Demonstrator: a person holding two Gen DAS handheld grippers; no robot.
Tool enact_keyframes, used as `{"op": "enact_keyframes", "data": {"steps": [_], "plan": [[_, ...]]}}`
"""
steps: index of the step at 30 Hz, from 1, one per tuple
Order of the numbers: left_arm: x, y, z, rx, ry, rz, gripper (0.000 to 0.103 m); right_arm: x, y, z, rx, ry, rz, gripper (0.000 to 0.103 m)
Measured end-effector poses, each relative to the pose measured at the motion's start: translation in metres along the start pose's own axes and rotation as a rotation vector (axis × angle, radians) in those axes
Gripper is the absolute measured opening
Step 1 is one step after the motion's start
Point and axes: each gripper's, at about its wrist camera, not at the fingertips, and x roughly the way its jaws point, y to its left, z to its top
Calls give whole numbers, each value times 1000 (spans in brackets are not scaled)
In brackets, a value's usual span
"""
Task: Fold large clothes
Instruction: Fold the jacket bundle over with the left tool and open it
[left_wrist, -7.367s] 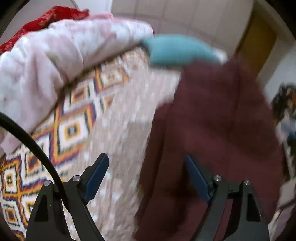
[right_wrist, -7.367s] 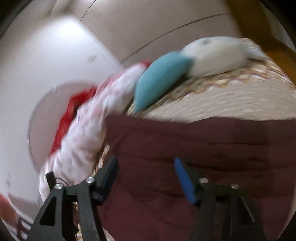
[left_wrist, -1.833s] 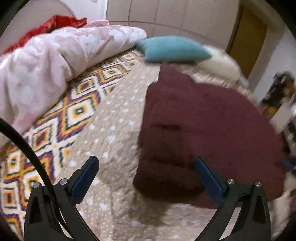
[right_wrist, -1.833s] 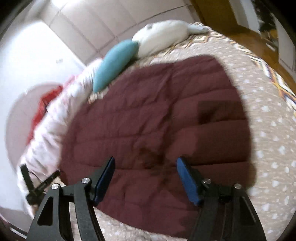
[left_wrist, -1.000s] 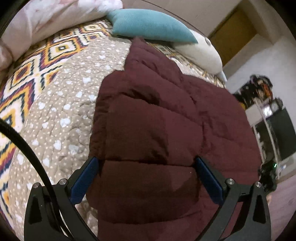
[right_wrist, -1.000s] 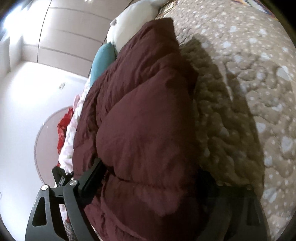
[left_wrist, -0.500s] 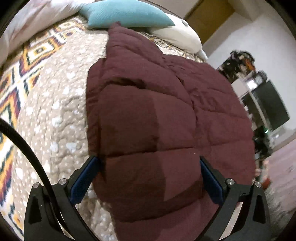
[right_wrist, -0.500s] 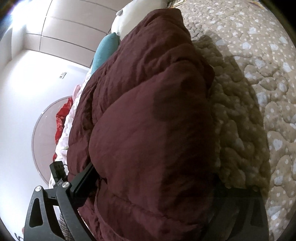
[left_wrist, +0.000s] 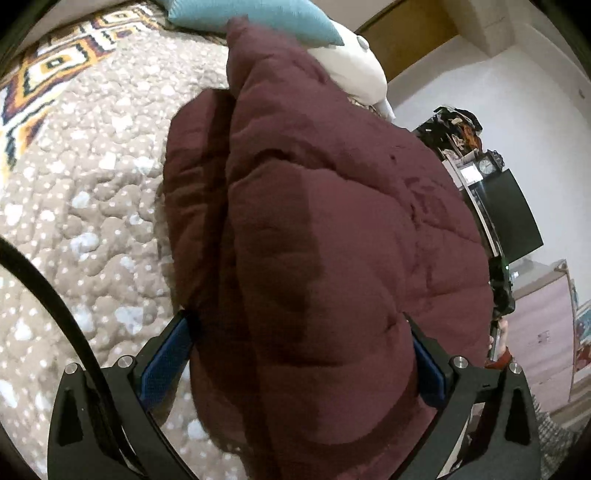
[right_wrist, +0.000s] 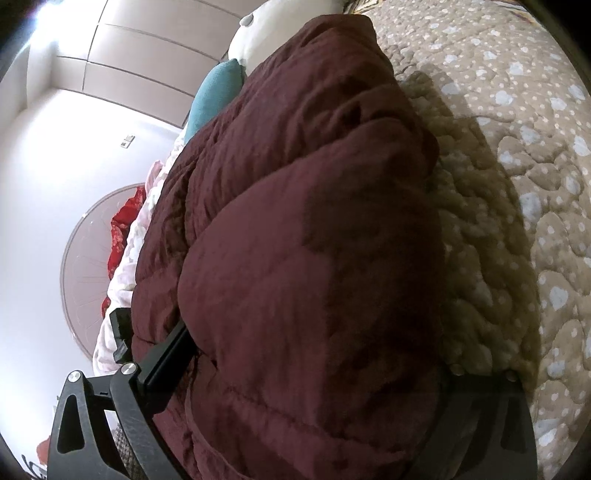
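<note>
maroon, puffy quilted fabric fills both wrist views: the jacket is a thick padded garment with stitched channels dividing it into fat pillowy panels, its surface matte and finely wrinkled. nearest the left camera, the left claw has its jaws spread wide with the folded bulk of the jacket bulging between them; the blue pads sit right against the fabric on both sides, but i cannot tell whether they press it or merely flank it. in the right wrist view the right claw is spread as wide as it goes, its jaws having just been opening, and the jacket's thick end lies between them, covering the right-hand finger almost wholly.

the jacket lies on the bed, on a beige quilted bedspread dotted with pale spots, and looks doubled over, with a layered edge running along its left side in the left view. beyond it a bright diamond-patterned cover shows at the bed's edge. farther off, a teal pillow and a white pillow rest at the jacket's far end. past the jacket in the right view are pale pink bedding and something red.
</note>
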Motion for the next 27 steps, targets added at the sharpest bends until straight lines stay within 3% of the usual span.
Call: {"op": "enact_keyframes", "data": {"steps": [6, 8, 9, 11, 14, 18, 21, 24, 26, 27], "plan": [[8, -26, 5, 42, 23, 138, 102, 7, 6, 6, 34, 16, 4, 103], [-4, -36, 0, 63, -16, 115, 68, 11, 16, 5, 23, 30, 23, 89], [-15, -40, -4, 77, -54, 96, 62, 12, 22, 3, 10, 26, 32, 86], [-35, -43, -12, 77, -96, 60, 51, 9, 33, 1, 9, 8, 79, 66], [-57, -48, -19, 84, -125, 69, 46, 5, 45, 0, 30, -17, 171, 58], [-93, -50, -21, 73, -169, 88, 43, 12, 88, -4, -45, 2, 290, 55], [-100, -44, -21, 57, -147, 158, 45, 22, 107, -6, -93, 2, 295, 55], [-92, -36, -35, 8, -126, 212, 53, 33, 89, -7, -47, -9, 220, 55], [-90, -29, -42, -18, -132, 251, 70, 42, 63, -12, 22, 17, 112, 63], [-90, -28, -45, -40, -139, 263, 72, 43, 54, -14, 48, 26, 85, 66]]}}
